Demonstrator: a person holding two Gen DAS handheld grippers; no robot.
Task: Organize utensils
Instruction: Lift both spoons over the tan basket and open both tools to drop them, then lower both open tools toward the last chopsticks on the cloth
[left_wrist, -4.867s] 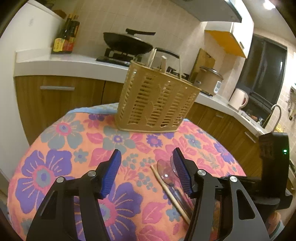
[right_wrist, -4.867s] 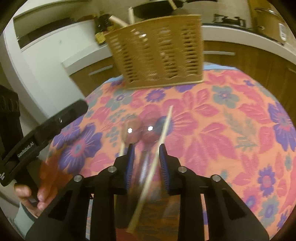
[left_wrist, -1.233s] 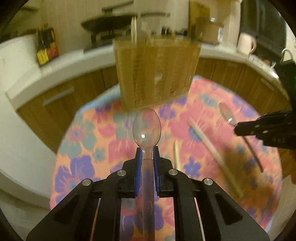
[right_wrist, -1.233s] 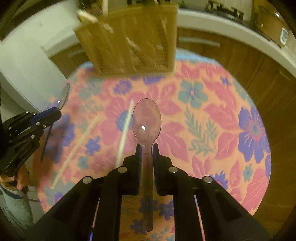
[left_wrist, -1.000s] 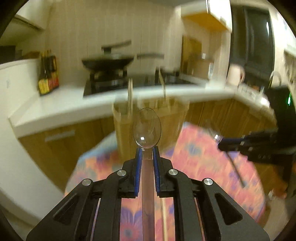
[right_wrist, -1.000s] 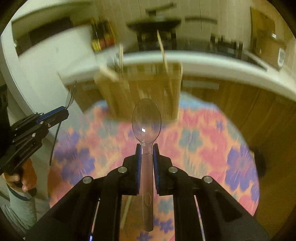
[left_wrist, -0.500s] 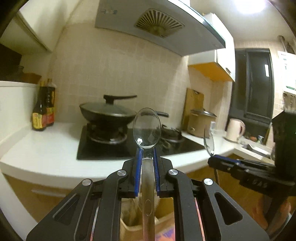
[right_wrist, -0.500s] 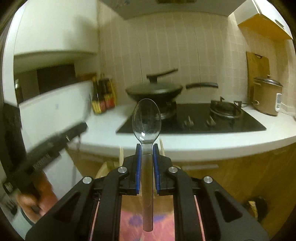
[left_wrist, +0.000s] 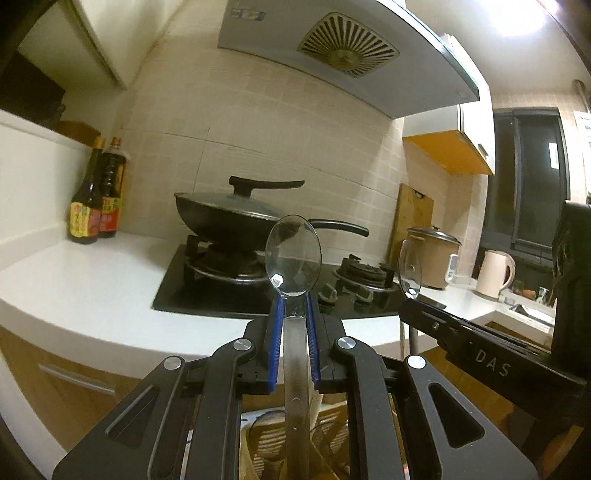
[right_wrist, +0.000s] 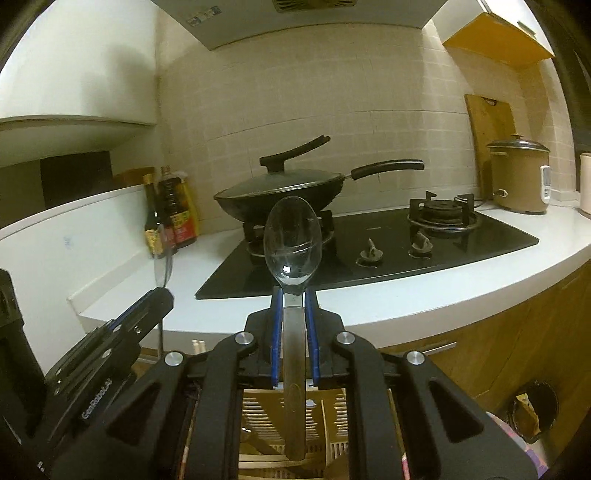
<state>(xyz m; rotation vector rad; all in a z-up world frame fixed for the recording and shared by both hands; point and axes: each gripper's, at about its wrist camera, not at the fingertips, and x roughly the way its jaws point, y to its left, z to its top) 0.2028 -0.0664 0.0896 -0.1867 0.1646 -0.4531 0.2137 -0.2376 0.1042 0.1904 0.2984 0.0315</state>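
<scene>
My left gripper (left_wrist: 293, 308) is shut on the handle of a clear plastic spoon (left_wrist: 293, 254), bowl up, handle hanging down over the tan slotted basket (left_wrist: 332, 435) just below. My right gripper (right_wrist: 293, 295) is shut the same way on a second clear spoon (right_wrist: 293, 240), also above the basket (right_wrist: 258, 417). The two grippers sit side by side. The right gripper (left_wrist: 461, 347) and its spoon bowl (left_wrist: 409, 271) show at the right of the left wrist view. The left gripper (right_wrist: 110, 339) shows at the left of the right wrist view. Two pale chopstick tips (right_wrist: 197, 345) stick up from the basket.
Beyond the basket runs a white counter (left_wrist: 92, 295) with a black hob (right_wrist: 369, 254), a lidded wok (left_wrist: 229, 218) and sauce bottles (left_wrist: 96, 206). A rice cooker (right_wrist: 521, 177), cutting board (left_wrist: 412, 218) and kettle (left_wrist: 493, 273) stand to the right. A range hood (left_wrist: 332, 55) hangs overhead.
Both grippers lifted off the flowered table with their spoons and tipped up towards level. The basket dropped from mid-frame to below the fingers. The stove now fills both views.
</scene>
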